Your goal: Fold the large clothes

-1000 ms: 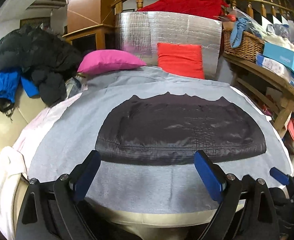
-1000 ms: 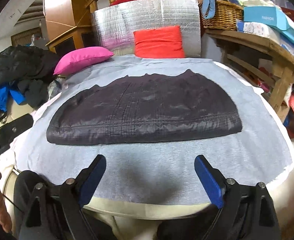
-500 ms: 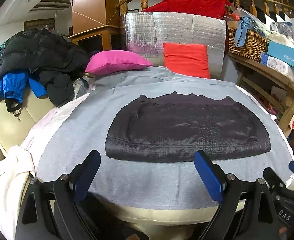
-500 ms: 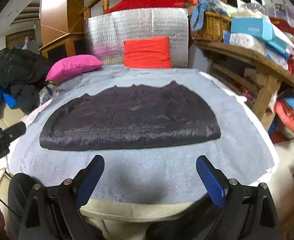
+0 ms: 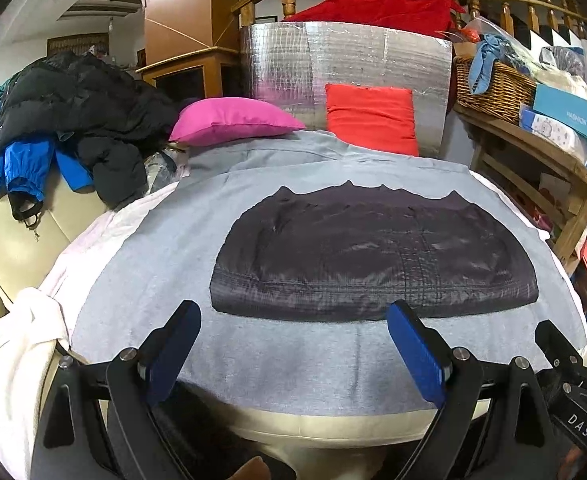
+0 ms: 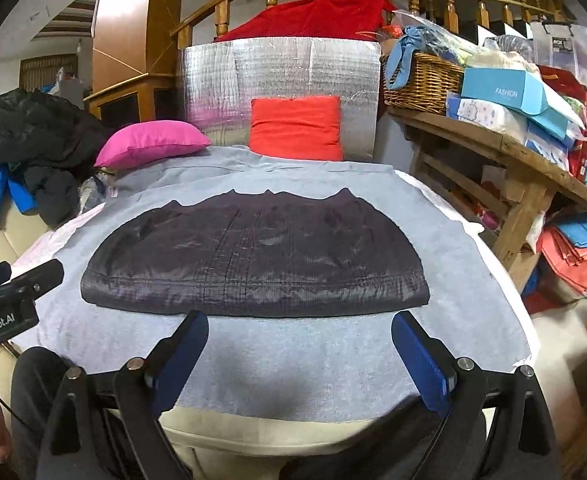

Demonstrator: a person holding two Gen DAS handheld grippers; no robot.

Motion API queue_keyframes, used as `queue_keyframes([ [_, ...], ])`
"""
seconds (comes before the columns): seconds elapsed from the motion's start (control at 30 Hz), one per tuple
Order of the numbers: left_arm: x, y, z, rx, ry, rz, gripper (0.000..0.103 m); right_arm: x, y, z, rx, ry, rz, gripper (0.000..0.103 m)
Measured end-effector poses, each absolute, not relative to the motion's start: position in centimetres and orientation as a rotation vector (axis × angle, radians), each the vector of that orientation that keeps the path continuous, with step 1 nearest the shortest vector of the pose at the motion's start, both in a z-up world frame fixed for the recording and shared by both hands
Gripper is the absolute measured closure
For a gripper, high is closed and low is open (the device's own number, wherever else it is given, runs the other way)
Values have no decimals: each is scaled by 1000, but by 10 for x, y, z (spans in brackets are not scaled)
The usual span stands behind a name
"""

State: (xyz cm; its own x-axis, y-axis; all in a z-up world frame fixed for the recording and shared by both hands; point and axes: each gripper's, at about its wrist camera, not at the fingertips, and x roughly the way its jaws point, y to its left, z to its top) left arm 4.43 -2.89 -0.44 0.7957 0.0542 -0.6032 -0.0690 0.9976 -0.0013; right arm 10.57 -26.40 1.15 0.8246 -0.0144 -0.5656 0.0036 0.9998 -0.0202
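A dark quilted garment (image 5: 373, 256) lies folded flat on a grey cloth (image 5: 165, 264) that covers the table; it also shows in the right wrist view (image 6: 253, 256). My left gripper (image 5: 293, 332) is open and empty, hovering over the table's near edge, short of the garment's front hem. My right gripper (image 6: 299, 340) is open and empty, also at the near edge, just in front of the hem. The left gripper's body shows at the left edge of the right wrist view (image 6: 9, 308).
A pink cushion (image 5: 233, 120) and a red cushion (image 5: 371, 118) sit at the table's far end before a silver foil panel (image 5: 345, 60). Black and blue jackets (image 5: 61, 120) are piled at left. A wooden shelf (image 6: 513, 152) with boxes and a wicker basket stands right.
Both grippers have pulled back and up from the table, open and empty throughout. The garment lies still and looks smaller and farther away.
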Motion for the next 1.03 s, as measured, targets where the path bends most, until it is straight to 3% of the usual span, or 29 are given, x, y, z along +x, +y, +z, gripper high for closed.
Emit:
queue_keyframes([
  [1.03,43,-37,-1,-36,649,-3,8,106,-262,11,-33,614,-9,8],
])
